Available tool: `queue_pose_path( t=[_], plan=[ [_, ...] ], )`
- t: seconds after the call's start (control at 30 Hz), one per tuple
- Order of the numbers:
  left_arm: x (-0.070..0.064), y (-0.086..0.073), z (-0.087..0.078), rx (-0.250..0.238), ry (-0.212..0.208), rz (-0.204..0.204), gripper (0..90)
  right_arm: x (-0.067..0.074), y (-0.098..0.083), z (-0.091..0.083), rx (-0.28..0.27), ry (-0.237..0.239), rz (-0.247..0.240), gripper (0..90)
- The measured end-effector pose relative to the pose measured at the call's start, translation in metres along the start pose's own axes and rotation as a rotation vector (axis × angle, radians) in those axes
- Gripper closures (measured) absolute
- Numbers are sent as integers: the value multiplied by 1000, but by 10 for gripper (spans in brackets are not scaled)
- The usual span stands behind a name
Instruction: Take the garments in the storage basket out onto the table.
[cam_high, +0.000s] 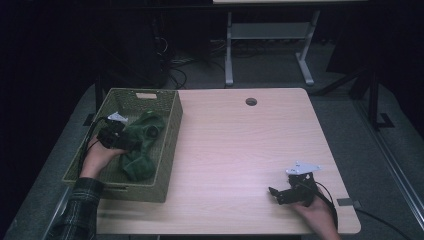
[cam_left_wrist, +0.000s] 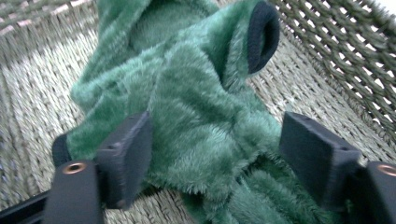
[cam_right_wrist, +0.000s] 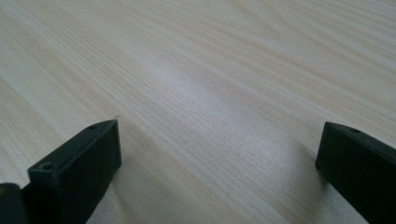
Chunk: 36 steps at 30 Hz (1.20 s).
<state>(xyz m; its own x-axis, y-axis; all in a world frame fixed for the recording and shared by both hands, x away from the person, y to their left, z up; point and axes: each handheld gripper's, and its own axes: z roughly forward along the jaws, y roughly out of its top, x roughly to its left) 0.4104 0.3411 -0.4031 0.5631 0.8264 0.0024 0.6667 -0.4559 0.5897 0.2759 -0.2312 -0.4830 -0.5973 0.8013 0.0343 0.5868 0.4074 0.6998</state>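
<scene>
We are lowering the left gripper (cam_left_wrist: 212, 154), jaws open around the fuzzy green plush garment (cam_left_wrist: 187, 116); we should be closing deep on a thick fold.

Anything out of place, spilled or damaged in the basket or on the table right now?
Nothing stands out. The green plush garment lies crumpled inside the woven basket, between the open left tongs; the right tongs rest open on the table.

Black claws (cam_high: 131, 143), brass screws, trailing cables, plaid sleeve (cam_high: 80, 207).
</scene>
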Motion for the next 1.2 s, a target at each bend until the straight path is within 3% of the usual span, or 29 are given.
queue_pose_path(
  t=[0.2, 0.4, 0.5, 0.63, 0.77, 1.2],
  plan=[
    [2, 0, 6, 40, -9, -26, 345, 0, 0, 0, 1, -2, -1, 0],
    [-2, -1, 13, 92, -37, -25, 490, 0, 0, 0, 1, -2, 0, 0],
    [-5, -1, 15, 133, -44, -5, 624, 0, 0, 0, 1, -3, 0, 0],
    [-6, 0, 13, 136, -48, -5, 770, 0, 0, 0, 1, -3, 0, 0],
    [-8, 1, 7, 114, -41, 11, 793, 0, 0, 0, 1, -2, 0, 0],
    [-14, 13, -27, -21, -66, -2, 812, 0, 0, 0, 1, -3, 1, 0]
  ],
)
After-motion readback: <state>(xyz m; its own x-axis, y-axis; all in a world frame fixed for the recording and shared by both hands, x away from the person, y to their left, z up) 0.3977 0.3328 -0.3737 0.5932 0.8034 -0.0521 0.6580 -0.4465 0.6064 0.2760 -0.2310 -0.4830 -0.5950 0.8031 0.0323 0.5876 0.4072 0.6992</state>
